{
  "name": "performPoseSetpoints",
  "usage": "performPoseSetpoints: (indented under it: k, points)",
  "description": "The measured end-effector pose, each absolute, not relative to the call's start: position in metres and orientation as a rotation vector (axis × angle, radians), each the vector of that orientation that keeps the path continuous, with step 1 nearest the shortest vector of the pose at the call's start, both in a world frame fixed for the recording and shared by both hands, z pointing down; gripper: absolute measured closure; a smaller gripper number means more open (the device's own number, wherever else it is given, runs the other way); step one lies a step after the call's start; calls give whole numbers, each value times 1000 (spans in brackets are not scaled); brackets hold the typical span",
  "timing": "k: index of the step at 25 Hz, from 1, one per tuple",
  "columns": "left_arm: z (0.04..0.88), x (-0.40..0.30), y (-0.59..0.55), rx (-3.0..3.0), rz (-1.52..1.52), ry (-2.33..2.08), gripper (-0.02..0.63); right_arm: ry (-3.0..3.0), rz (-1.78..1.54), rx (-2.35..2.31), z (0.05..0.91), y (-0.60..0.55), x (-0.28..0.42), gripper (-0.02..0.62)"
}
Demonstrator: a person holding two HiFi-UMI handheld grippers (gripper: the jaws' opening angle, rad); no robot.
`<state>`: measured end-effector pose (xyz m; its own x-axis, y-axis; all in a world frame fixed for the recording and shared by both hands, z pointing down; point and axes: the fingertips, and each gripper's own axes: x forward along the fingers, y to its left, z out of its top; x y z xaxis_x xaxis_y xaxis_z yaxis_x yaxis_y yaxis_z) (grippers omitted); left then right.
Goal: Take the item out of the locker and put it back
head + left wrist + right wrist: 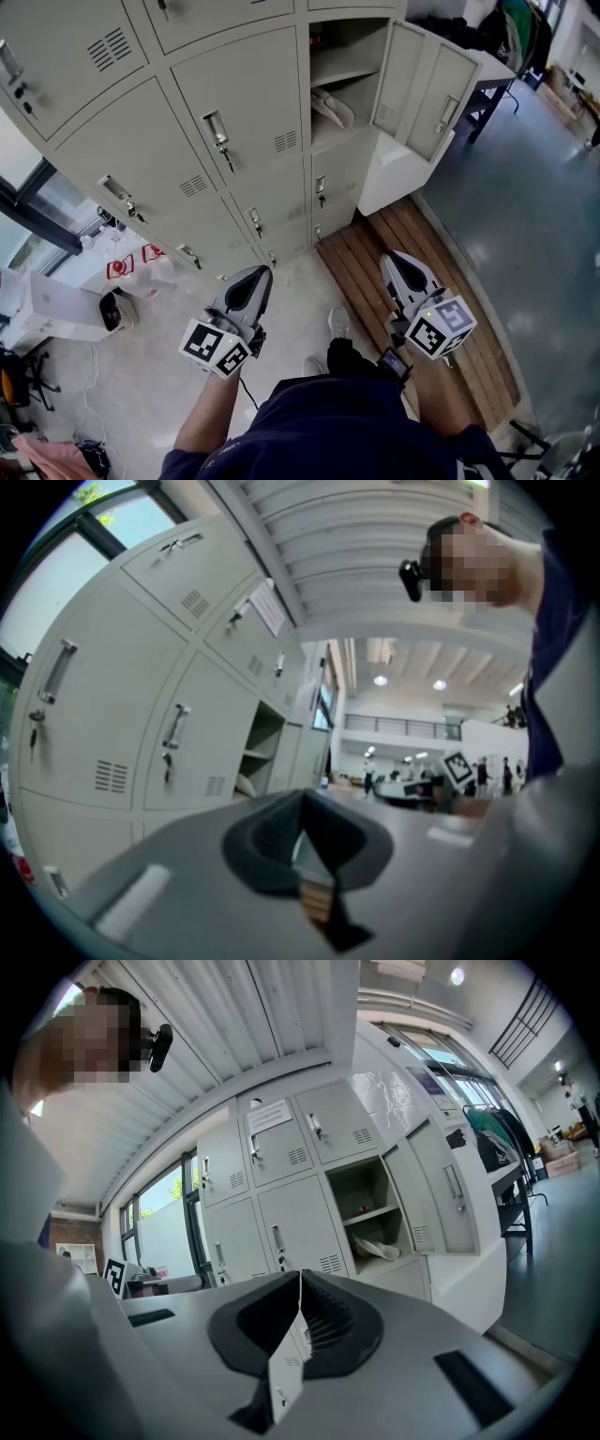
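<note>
A wall of beige lockers [234,122] faces me, and one compartment [342,80] stands with its door [422,84] swung out to the right. On its lower shelf lies a pale, soft-looking item [333,108], which shows as the same pale item [380,1249] in the right gripper view and as a small pale shape [246,785] in the left gripper view. My left gripper [260,273] and right gripper [392,259] hang low in front of me, well short of the lockers. Both are shut with nothing between the jaws.
A slatted wooden platform [450,309] lies on the floor under my right gripper. White boxes [56,314] and a red-printed bag [131,267] sit at the left by a window. A table [492,66] with dark things stands at the top right. My shoe [338,322] shows below.
</note>
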<state>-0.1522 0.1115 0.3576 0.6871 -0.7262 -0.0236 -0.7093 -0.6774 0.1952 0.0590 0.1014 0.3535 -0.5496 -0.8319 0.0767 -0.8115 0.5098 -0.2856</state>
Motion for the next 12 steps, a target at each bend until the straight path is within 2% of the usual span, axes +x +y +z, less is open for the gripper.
performPoseSetpoints:
  k: [12]
  points:
    - [371,-123,26,2688,-115,-1194,603,2698,-484,-1412,366,3,80,589]
